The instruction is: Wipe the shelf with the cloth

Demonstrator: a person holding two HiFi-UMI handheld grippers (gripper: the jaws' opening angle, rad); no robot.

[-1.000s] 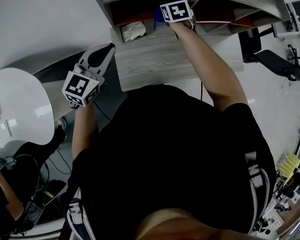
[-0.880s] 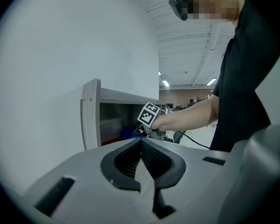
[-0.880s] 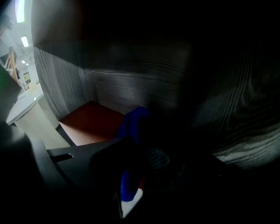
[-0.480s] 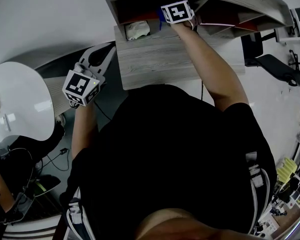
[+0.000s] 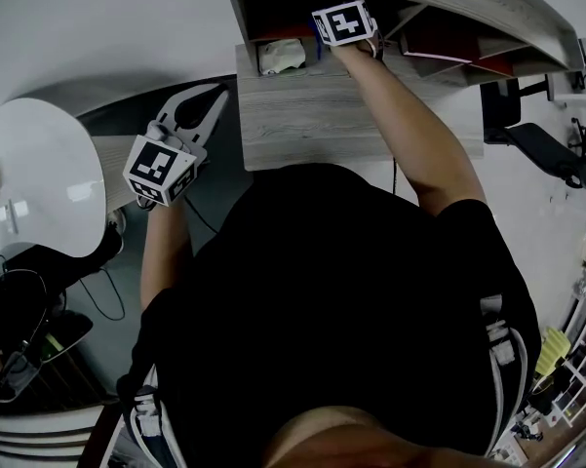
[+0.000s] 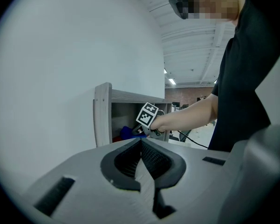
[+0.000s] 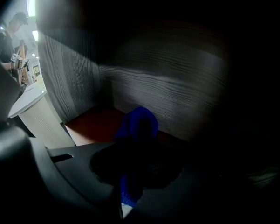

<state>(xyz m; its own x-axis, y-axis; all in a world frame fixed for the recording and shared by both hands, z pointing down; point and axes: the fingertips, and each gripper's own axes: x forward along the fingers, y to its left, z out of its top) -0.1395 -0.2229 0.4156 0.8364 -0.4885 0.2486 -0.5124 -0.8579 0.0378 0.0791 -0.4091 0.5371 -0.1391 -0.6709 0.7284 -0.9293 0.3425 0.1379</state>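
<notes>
The grey wood-grain shelf unit [image 5: 322, 115] stands ahead of me, with a dark compartment under its top board. My right gripper [image 5: 322, 29] reaches into that compartment and is shut on a blue cloth [image 7: 139, 125], whose free end rests on the reddish shelf floor [image 7: 91, 125]. In the left gripper view the blue cloth [image 6: 126, 132] shows beside the marker cube inside the shelf [image 6: 102, 118]. My left gripper [image 5: 210, 100] hangs to the left of the shelf, shut with nothing between its jaws.
A crumpled white cloth [image 5: 279, 58] lies on the shelf's left part. A round white table [image 5: 34, 183] stands at the left. A black chair arm [image 5: 536, 144] is at the right, and cables lie on the floor at lower left.
The shelf has shifted right in the head view as my head turned. The right gripper stays inside the compartment with the cloth; the left gripper has barely moved.
</notes>
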